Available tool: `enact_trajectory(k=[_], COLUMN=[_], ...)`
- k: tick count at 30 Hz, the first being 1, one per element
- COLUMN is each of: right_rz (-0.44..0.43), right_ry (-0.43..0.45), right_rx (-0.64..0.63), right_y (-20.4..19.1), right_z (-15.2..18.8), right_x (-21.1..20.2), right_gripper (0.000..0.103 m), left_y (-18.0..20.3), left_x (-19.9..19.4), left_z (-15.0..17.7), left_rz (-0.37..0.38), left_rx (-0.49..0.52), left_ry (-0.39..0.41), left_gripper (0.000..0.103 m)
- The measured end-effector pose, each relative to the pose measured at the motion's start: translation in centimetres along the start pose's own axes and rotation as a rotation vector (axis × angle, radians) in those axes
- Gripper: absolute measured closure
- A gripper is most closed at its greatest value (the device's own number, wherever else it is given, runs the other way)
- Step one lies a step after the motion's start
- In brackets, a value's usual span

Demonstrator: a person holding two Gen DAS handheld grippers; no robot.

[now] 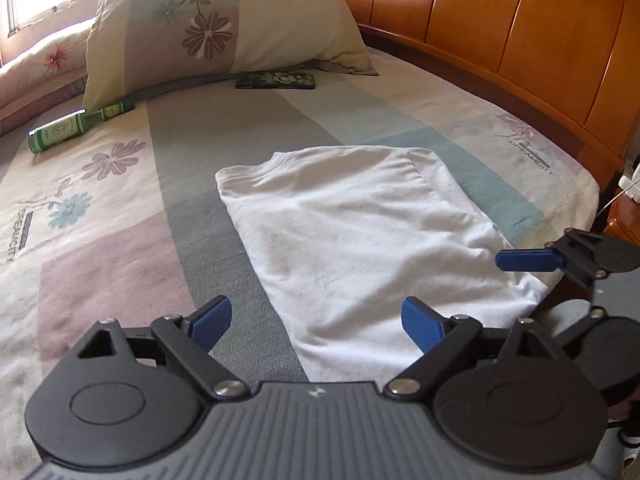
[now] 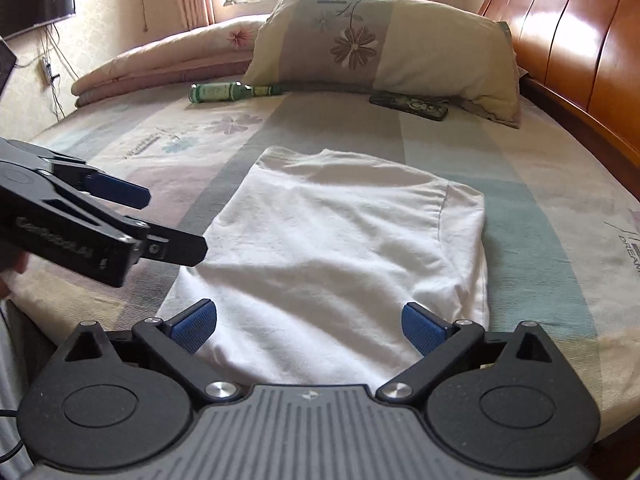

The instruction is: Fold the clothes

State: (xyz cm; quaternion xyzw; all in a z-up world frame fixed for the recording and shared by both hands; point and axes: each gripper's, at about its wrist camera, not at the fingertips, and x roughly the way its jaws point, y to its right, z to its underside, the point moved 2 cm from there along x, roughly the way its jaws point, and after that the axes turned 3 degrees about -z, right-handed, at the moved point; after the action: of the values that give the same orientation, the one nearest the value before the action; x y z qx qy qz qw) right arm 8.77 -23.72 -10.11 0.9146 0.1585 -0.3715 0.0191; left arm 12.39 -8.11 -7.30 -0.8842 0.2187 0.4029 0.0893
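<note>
Bed [image 2: 360, 128] fills both views, headboard [image 1: 520, 32] cut off upper right. White shirt [image 2: 336, 248] lies folded mid-frame on the sheet. Pillow [image 2: 400, 44], green bottle [image 2: 224, 93], dark case [image 2: 408, 106] behind. Left tongs [image 1: 318, 320] and right tongs [image 2: 308, 326] both apart, empty.

- I see a floral pillow [image 1: 224, 36] at the bed's [image 1: 100, 208] head end.
- A green bottle [image 1: 76, 126] lies beside it.
- A dark phone [image 1: 275, 80] rests against its edge.
</note>
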Motion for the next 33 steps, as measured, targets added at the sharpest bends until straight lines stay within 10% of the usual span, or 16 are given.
enact_trajectory(k=[4, 15, 33], right_rz=[0.059, 0.074, 0.023], right_ry=[-0.111, 0.027, -0.060], right_rx=[-0.015, -0.031, -0.129], right_y=[-0.8, -1.0, -3.5], right_z=[2.1, -3.2, -3.1], right_x=[2.1, 2.9, 6.4], right_gripper=[0.000, 0.000, 0.000], left_y=[-1.9, -5.2, -7.9], left_x=[0.1, -0.6, 0.3], left_z=[1.3, 2.2, 3.1], left_rz=[-0.040, -0.092, -0.159], left_rx=[-0.050, -0.112, -0.153], left_ry=[-0.019, 0.009, -0.049], left_gripper=[0.011, 0.011, 0.011])
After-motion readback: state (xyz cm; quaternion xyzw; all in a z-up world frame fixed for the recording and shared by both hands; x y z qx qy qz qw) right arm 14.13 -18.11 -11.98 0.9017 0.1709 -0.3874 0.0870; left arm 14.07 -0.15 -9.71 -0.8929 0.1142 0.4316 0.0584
